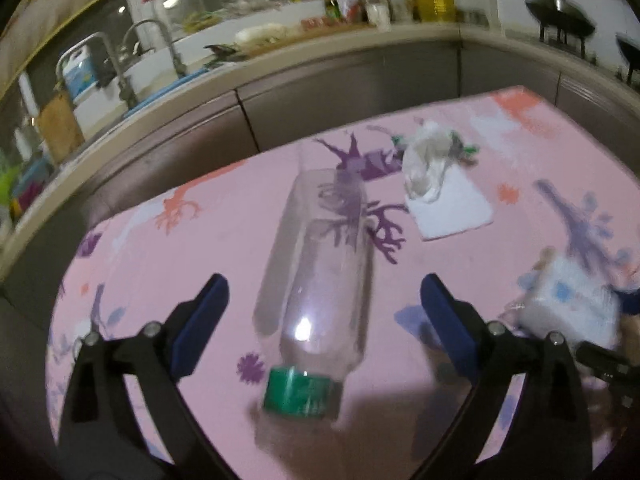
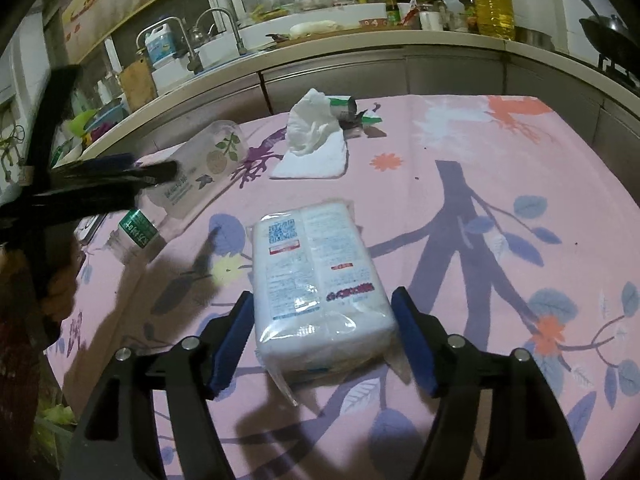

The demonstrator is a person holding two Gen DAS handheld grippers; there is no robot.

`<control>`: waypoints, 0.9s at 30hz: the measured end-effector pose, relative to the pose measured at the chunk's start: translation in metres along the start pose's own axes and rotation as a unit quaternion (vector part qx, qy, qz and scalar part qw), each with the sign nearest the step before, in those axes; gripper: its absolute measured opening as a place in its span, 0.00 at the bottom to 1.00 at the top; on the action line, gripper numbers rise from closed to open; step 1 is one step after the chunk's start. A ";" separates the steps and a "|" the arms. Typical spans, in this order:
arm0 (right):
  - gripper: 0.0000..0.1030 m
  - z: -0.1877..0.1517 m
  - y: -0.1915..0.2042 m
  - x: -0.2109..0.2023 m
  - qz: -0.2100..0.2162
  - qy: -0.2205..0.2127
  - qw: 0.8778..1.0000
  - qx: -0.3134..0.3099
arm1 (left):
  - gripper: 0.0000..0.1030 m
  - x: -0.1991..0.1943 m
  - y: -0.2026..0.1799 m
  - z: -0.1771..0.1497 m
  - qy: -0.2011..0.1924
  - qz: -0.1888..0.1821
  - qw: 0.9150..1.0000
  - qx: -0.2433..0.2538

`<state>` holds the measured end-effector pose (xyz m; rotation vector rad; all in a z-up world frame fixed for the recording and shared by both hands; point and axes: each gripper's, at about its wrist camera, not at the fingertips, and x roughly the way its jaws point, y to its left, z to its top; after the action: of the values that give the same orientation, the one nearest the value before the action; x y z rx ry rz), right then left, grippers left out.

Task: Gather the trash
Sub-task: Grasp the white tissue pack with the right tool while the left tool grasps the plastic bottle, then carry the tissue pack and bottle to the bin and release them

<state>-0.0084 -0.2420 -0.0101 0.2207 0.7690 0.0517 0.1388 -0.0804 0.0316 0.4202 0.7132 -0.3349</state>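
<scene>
A clear plastic bottle (image 1: pixel 324 280) with a green label band lies on the pink tablecloth, neck toward me. My left gripper (image 1: pixel 324 292) is open, its blue pads either side of the bottle, not touching. In the right wrist view the same bottle (image 2: pixel 200 176) lies at left with the left gripper (image 2: pixel 120 184) over it. A white plastic-wrapped tissue pack (image 2: pixel 320 292) lies between the open fingers of my right gripper (image 2: pixel 324 340); the pads are close to its sides. The pack shows at right in the left wrist view (image 1: pixel 568 304). Crumpled white tissue (image 2: pixel 312 128) lies on a folded napkin, with a small green-labelled can (image 2: pixel 344 108) behind it.
The table (image 2: pixel 500 200) with the pink floral cloth stands against a kitchen counter (image 2: pixel 360 56) with a sink, taps, oil bottles and jars. A wok (image 2: pixel 612 40) sits on a stove at the far right. The table's left edge drops off near the bottle.
</scene>
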 end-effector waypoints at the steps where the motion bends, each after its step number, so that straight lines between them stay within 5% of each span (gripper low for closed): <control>1: 0.68 0.000 0.001 0.000 -0.002 0.000 1.000 -0.003 | 0.90 0.008 -0.001 0.002 0.008 0.014 1.000 0.007; 3: 0.71 0.000 0.000 0.001 -0.004 0.001 1.000 -0.007 | 0.88 0.022 0.002 0.000 0.026 0.025 0.999 0.002; 6: 0.73 0.001 -0.001 0.006 -0.005 0.008 1.000 -0.010 | 0.65 0.033 0.011 -0.008 0.051 0.017 0.998 -0.016; 12: 0.56 -0.003 -0.002 0.006 0.015 0.010 1.000 -0.011 | 0.61 0.020 0.016 -0.023 0.048 -0.007 0.998 -0.037; 19: 0.56 -0.003 -0.052 -0.031 -0.004 -0.045 0.997 0.060 | 0.61 -0.021 -0.039 -0.016 0.029 -0.140 0.989 -0.032; 27: 0.56 -0.023 -0.160 -0.094 -0.073 -0.104 0.978 0.164 | 0.61 -0.049 -0.200 0.034 0.028 -0.294 0.951 0.087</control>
<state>-0.0978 -0.4053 0.0034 0.4741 0.5805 -0.2354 0.0365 -0.2620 0.0379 0.3774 0.8606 -0.9574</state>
